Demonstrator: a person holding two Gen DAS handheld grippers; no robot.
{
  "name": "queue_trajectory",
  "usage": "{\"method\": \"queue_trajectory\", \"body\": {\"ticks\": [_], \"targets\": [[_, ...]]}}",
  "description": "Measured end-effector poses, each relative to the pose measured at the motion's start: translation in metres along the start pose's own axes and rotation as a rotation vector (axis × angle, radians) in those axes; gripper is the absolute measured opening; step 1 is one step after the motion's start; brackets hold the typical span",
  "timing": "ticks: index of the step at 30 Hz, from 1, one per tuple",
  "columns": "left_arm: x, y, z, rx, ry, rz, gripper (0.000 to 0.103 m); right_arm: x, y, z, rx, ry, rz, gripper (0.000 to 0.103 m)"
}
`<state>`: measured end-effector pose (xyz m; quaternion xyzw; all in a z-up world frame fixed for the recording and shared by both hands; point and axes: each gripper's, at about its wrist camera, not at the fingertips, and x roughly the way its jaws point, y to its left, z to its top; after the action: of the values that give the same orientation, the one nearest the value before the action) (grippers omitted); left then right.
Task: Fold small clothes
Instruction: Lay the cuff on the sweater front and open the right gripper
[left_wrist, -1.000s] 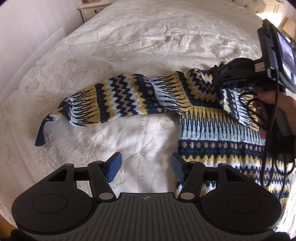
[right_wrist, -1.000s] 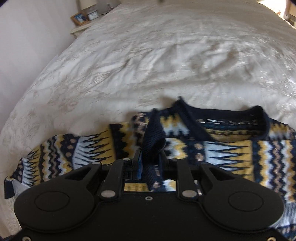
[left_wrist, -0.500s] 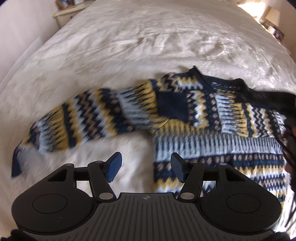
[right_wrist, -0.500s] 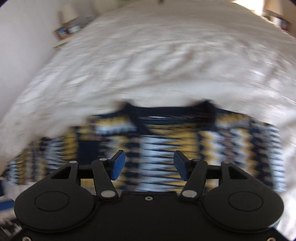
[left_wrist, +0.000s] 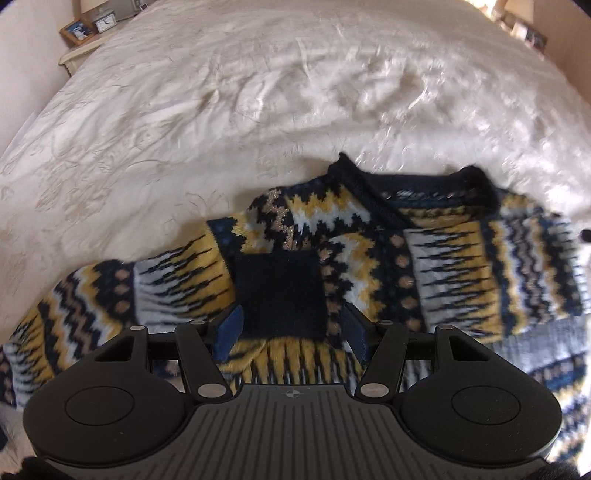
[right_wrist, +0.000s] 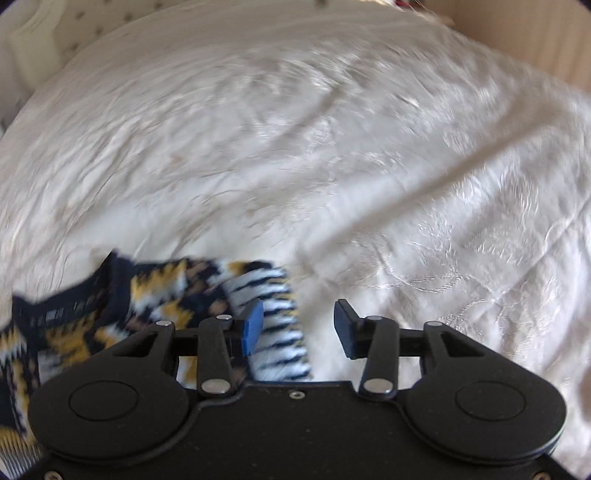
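Lying flat on the white bed (left_wrist: 258, 92), the patterned knit sweater (left_wrist: 436, 266) looks soft, thick and limp — it will sag and bunch wherever it is lifted. Both the left gripper (left_wrist: 291, 334) and right gripper (right_wrist: 298, 328) hover released, grasping nothing. The dark folded cuff (left_wrist: 280, 295) or a sleeve edge offers the firmest hold.

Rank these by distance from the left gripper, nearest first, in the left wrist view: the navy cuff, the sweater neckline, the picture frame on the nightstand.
1. Navy cuff: between the open fingers of the left gripper.
2. Sweater neckline: farther up, to the right.
3. Picture frame: far top left corner, beyond the bed.
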<state>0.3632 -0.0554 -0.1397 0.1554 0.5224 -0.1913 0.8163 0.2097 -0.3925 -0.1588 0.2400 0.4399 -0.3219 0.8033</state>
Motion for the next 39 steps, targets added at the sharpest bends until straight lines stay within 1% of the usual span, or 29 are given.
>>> {"method": "queue_trajectory", "body": {"ticks": [2, 4, 5, 6, 9, 11, 13, 16, 17, 18, 19, 20, 21, 24, 25, 26, 27, 28, 29, 30, 31, 33, 35, 36, 37, 38, 39], "targets": [[0.02, -0.001, 0.003, 0.007, 0.043, 0.031, 0.057, 0.014, -0.01, 0.005, 0.024, 0.033, 0.028, 0.053], [0.042, 0.001, 0.002, 0.009, 0.114, 0.052, 0.057, 0.027, -0.016, 0.006, 0.027, 0.08, 0.055, 0.053], [0.053, 0.003, 0.0, 0.006, 0.15, 0.057, 0.058, 0.032, -0.018, 0.005, 0.021, 0.102, 0.075, 0.053], [0.06, 0.006, -0.002, -0.002, 0.168, 0.052, 0.059, 0.036, -0.017, 0.004, 0.006, 0.115, 0.092, 0.053], [0.064, 0.011, -0.006, -0.018, 0.161, 0.033, 0.059, 0.048, -0.013, 0.001, -0.046, 0.15, 0.126, 0.053], [0.063, 0.012, -0.006, -0.012, 0.161, 0.033, 0.059, 0.055, -0.013, 0.001, -0.054, 0.159, 0.14, 0.054], [0.063, 0.012, -0.006, -0.007, 0.158, 0.035, 0.059, 0.061, -0.014, 0.0, -0.027, 0.166, 0.159, 0.055], [0.064, 0.015, -0.005, -0.007, 0.148, 0.038, 0.059, 0.063, -0.022, -0.001, 0.047, 0.162, 0.202, 0.054], [0.064, 0.016, -0.006, -0.007, 0.146, 0.04, 0.059, 0.062, -0.025, -0.002, 0.071, 0.163, 0.221, 0.051], [0.063, 0.016, -0.007, -0.005, 0.143, 0.043, 0.059, 0.06, -0.027, -0.002, 0.092, 0.168, 0.246, 0.033], [0.063, 0.015, -0.007, -0.003, 0.142, 0.046, 0.059, 0.058, -0.028, -0.002, 0.105, 0.173, 0.266, 0.023], [0.064, 0.014, -0.007, -0.002, 0.141, 0.048, 0.059, 0.051, -0.026, -0.001, 0.096, 0.156, 0.263, 0.02], [0.063, 0.012, -0.007, -0.002, 0.141, 0.05, 0.059, 0.039, -0.022, -0.001, 0.063, 0.119, 0.248, 0.018], [0.062, 0.009, -0.008, -0.005, 0.139, 0.049, 0.059, -0.011, -0.005, -0.002, -0.051, -0.039, 0.18, 0.016], [0.062, 0.009, -0.008, -0.005, 0.138, 0.05, 0.059, -0.024, 0.0, -0.003, -0.086, -0.092, 0.159, 0.013], [0.062, 0.009, -0.009, -0.005, 0.137, 0.051, 0.059, -0.033, 0.006, -0.003, -0.125, -0.131, 0.123, 0.013], [0.062, 0.01, -0.008, -0.004, 0.136, 0.052, 0.06, -0.035, 0.011, -0.004, -0.163, -0.146, 0.075, 0.014], [0.063, 0.009, -0.008, -0.003, 0.136, 0.053, 0.06, -0.029, 0.014, -0.004, -0.199, -0.134, 0.023, 0.018], [0.063, 0.009, -0.008, -0.003, 0.136, 0.054, 0.06, -0.018, 0.015, 0.0, -0.212, -0.104, -0.021, 0.018], [0.062, 0.009, -0.008, -0.001, 0.138, 0.054, 0.06, -0.009, 0.011, 0.002, -0.19, -0.083, -0.041, 0.018], [0.062, 0.009, -0.008, 0.001, 0.139, 0.053, 0.06, -0.004, 0.003, 0.004, -0.143, -0.071, -0.031, 0.02], [0.062, 0.01, -0.007, 0.0, 0.14, 0.046, 0.06, 0.007, -0.015, 0.009, -0.035, -0.031, 0.032, 0.022], [0.062, 0.012, -0.008, 0.001, 0.138, 0.041, 0.06, 0.021, -0.022, 0.013, 0.008, 0.003, 0.078, 0.024], [0.062, 0.012, -0.008, 0.003, 0.137, 0.039, 0.06, 0.03, -0.022, 0.014, 0.003, 0.026, 0.086, 0.03], [0.062, 0.012, -0.008, 0.006, 0.136, 0.039, 0.06, 0.036, -0.021, 0.013, -0.006, 0.049, 0.097, 0.046], [0.062, 0.012, -0.009, 0.009, 0.137, 0.04, 0.06, 0.043, -0.02, 0.011, -0.013, 0.069, 0.113, 0.054], [0.062, 0.012, -0.008, 0.009, 0.138, 0.04, 0.06, 0.049, -0.018, 0.01, -0.018, 0.085, 0.126, 0.066]]}}
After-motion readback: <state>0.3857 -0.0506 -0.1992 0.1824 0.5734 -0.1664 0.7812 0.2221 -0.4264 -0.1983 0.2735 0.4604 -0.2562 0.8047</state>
